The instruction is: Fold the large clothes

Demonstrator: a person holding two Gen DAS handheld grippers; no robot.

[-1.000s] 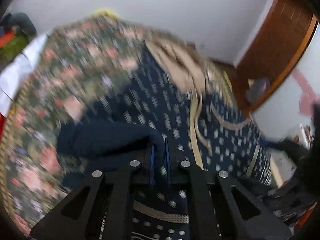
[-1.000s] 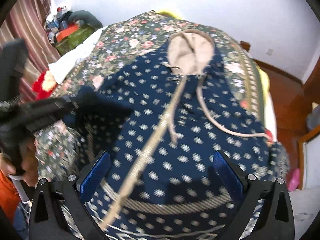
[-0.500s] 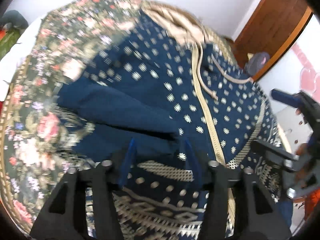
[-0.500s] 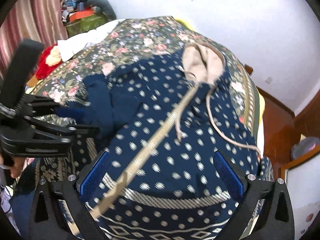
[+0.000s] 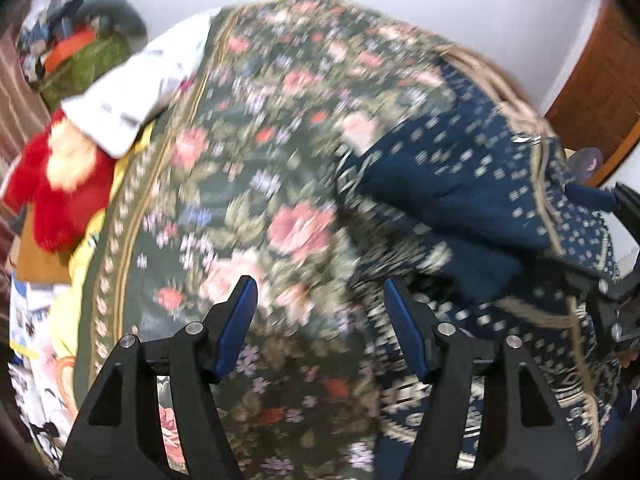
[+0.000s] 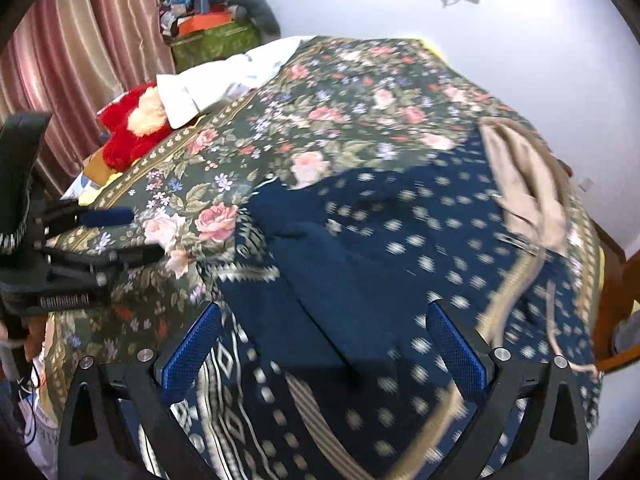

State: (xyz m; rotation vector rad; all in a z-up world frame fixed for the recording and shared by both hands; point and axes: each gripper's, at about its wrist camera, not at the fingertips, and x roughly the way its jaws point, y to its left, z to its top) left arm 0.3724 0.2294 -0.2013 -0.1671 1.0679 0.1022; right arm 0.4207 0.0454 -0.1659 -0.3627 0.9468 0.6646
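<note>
One large garment is in play: a navy hoodie (image 6: pixel 400 248) with pale dots, a beige-lined hood (image 6: pixel 520 184) at about 2 o'clock in the right wrist view, and one sleeve (image 6: pixel 320 300) folded across its front. It lies spread on one floral bedspread (image 6: pixel 340 92), filling the 3-to-6 o'clock part of that view; in the blurred left wrist view the hoodie (image 5: pixel 460 184) sits at 3 o'clock.

Two grippers are visible. The left gripper (image 5: pixel 320 312) hovers over bare bedspread (image 5: pixel 240 200) with its blue pads spread and nothing between them; its jaws have just been opening. A second ago they were pinched on the dark sleeve, and since then the sleeve has been left lying on the hoodie while the view has swung from garment to bedspread. The right gripper (image 6: pixel 324 348) stands wide open above the folded sleeve and hem, as it stood a second ago, though it now looks further toward the left side of the bed.

At 9 to 10 o'clock, one red plush toy (image 6: pixel 132 128) and what seems to be one white folded cloth (image 6: pixel 224 76) lie beside the bedspread's edge.
</note>
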